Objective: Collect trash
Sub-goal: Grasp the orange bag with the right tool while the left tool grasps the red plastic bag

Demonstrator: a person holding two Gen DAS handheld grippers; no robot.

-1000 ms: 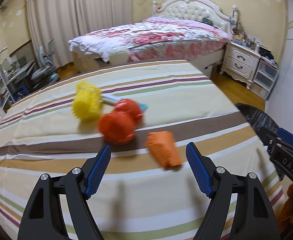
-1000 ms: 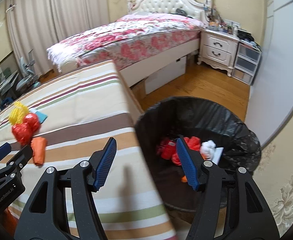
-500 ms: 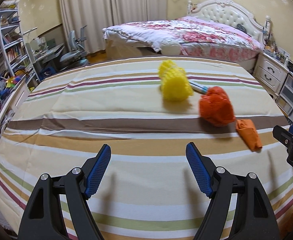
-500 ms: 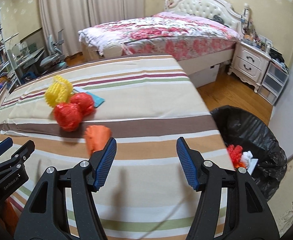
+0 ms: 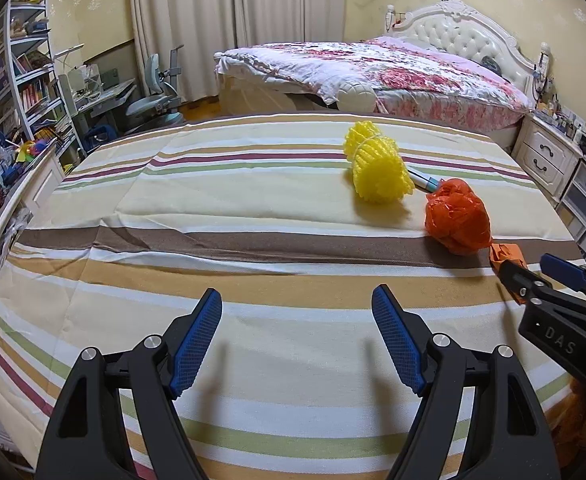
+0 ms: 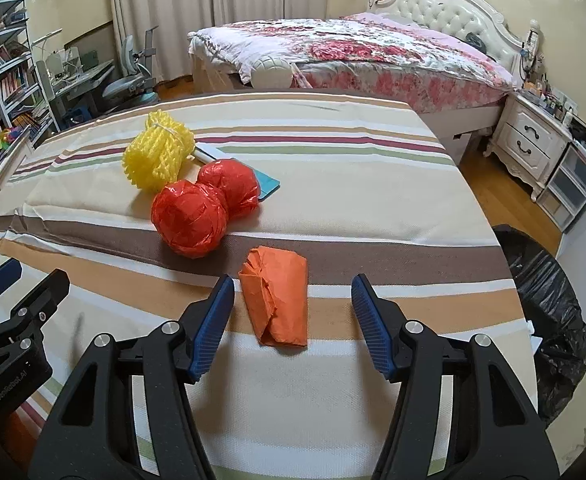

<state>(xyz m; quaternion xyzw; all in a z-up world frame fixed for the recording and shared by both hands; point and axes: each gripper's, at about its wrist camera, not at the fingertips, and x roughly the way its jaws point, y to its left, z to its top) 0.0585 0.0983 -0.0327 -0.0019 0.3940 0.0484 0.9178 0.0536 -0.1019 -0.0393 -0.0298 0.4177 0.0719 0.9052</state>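
Note:
A folded orange paper wad (image 6: 279, 298) lies on the striped tablecloth (image 6: 373, 184), just ahead of and between the fingers of my open, empty right gripper (image 6: 293, 322). Behind it sit two red plastic balls (image 6: 191, 220) (image 6: 229, 188), a yellow foam net (image 6: 159, 154) and a blue card (image 6: 267, 186). The left wrist view shows the yellow net (image 5: 377, 170), one red ball (image 5: 459, 220), the orange wad's end (image 5: 507, 254) and my right gripper (image 5: 533, 278) at far right. My left gripper (image 5: 297, 336) is open and empty over bare cloth.
A black-lined trash bin (image 6: 545, 312) stands on the floor off the table's right edge. A bed (image 6: 353, 52) is behind the table, a white nightstand (image 6: 531, 142) at the right, shelves and a desk chair (image 5: 153, 100) at the left.
My right gripper has swung left from the bin to the orange wad. My left gripper has swung left, so the trash now sits at its right.

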